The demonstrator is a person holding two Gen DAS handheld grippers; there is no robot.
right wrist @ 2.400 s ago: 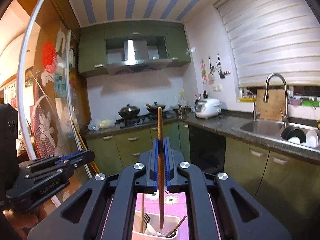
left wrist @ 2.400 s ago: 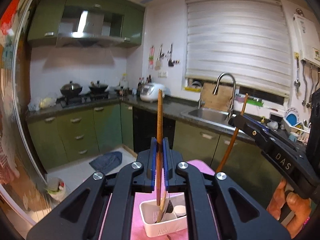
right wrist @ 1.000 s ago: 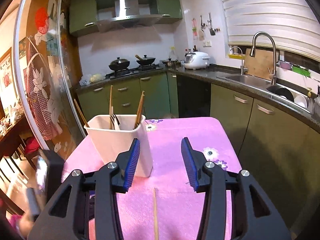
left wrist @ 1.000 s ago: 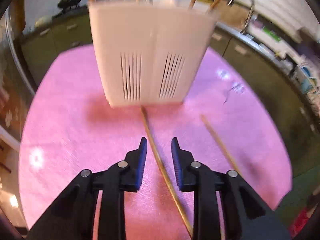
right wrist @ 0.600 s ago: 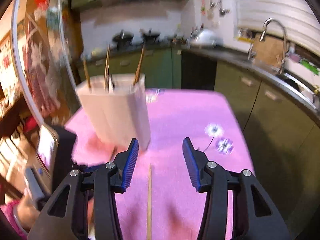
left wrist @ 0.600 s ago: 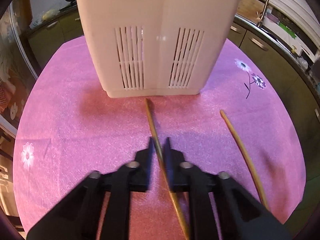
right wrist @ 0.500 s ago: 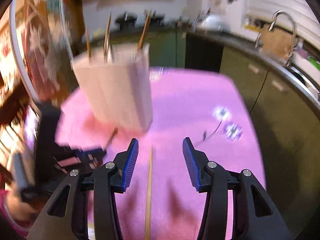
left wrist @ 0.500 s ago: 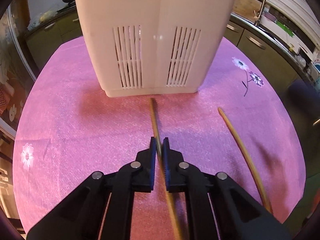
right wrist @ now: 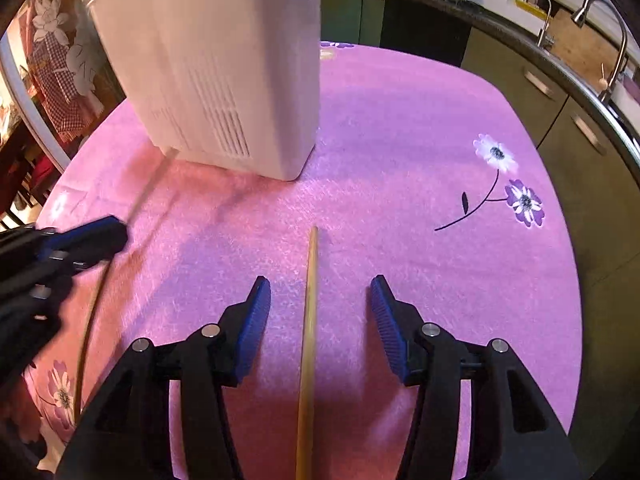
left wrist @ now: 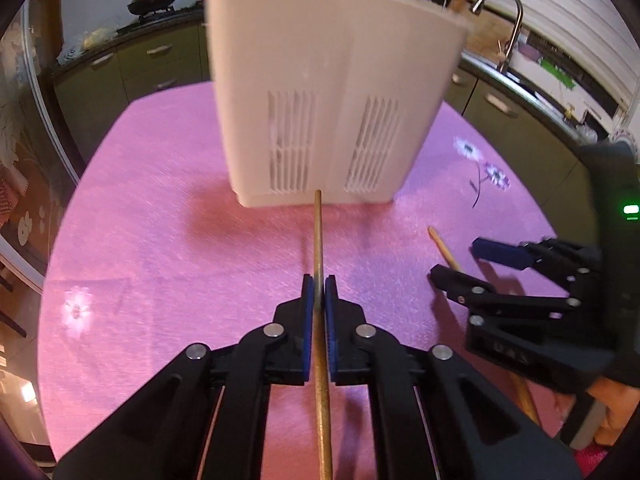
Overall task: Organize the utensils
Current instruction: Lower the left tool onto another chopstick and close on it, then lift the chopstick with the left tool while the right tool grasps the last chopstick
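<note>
A white slotted utensil holder (left wrist: pixel 332 92) stands on the pink tablecloth (left wrist: pixel 160 240), with several chopstick ends showing above its rim. My left gripper (left wrist: pixel 317 280) is shut on a wooden chopstick (left wrist: pixel 318 236) whose tip points at the holder's base. My right gripper (right wrist: pixel 318 296) is open, its jaws either side of a second chopstick (right wrist: pixel 310 300) lying on the cloth. The right gripper also shows in the left wrist view (left wrist: pixel 460 260), over that second chopstick (left wrist: pixel 442 246). In the right wrist view the holder (right wrist: pixel 224 64) is at the upper left and the left gripper (right wrist: pixel 80 240) at the left edge.
The round table's edge (right wrist: pixel 576 264) drops off to the right, with green cabinets and a sink counter (right wrist: pixel 560 68) beyond. Flower prints (right wrist: pixel 520 200) mark the cloth. A glass door (left wrist: pixel 24 92) stands to the left.
Both grippers dropped from above the holder to the table. My left gripper closed on a chopstick lying before the holder. My right gripper came down open over the second chopstick.
</note>
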